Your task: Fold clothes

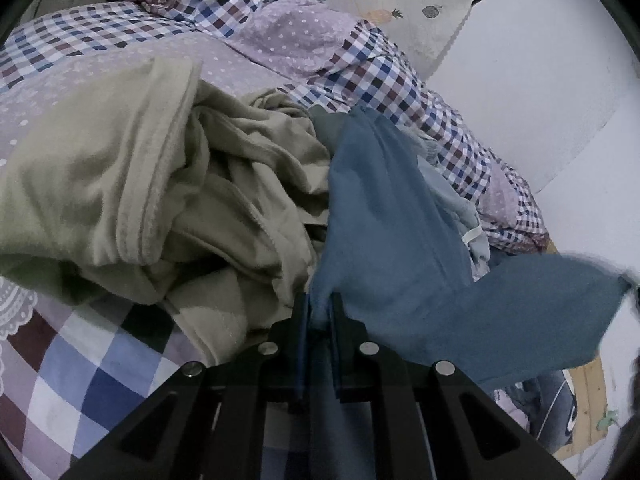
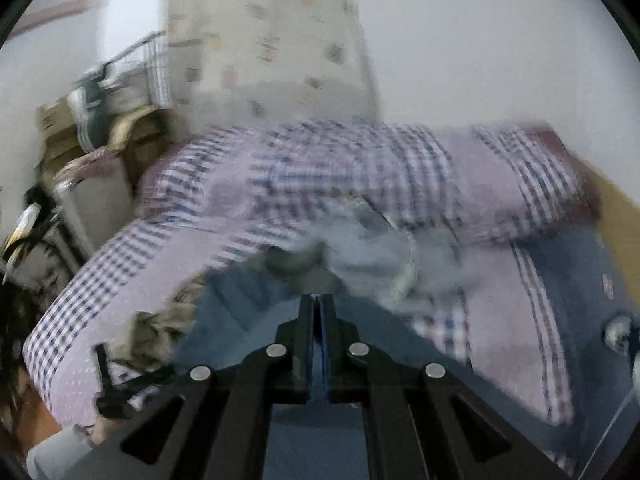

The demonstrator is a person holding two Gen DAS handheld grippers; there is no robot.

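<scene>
Left tongs (image 1: 320,308), right tongs (image 2: 319,312) pinch blue garment (image 1: 384,216); no legible writing.

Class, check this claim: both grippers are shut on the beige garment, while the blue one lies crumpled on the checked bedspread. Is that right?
Not quite: the colours are swapped. The left wrist view shows the left gripper shut on the blue garment, as is the right gripper; the beige garment lies crumpled on the checked bedspread.

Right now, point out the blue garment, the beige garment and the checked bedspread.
blue garment (image 1: 384,216), left wrist view, its flat middle panel.
beige garment (image 1: 100,184), left wrist view, its smooth folded part.
checked bedspread (image 1: 92,376), left wrist view, large squares in the near corner.
</scene>
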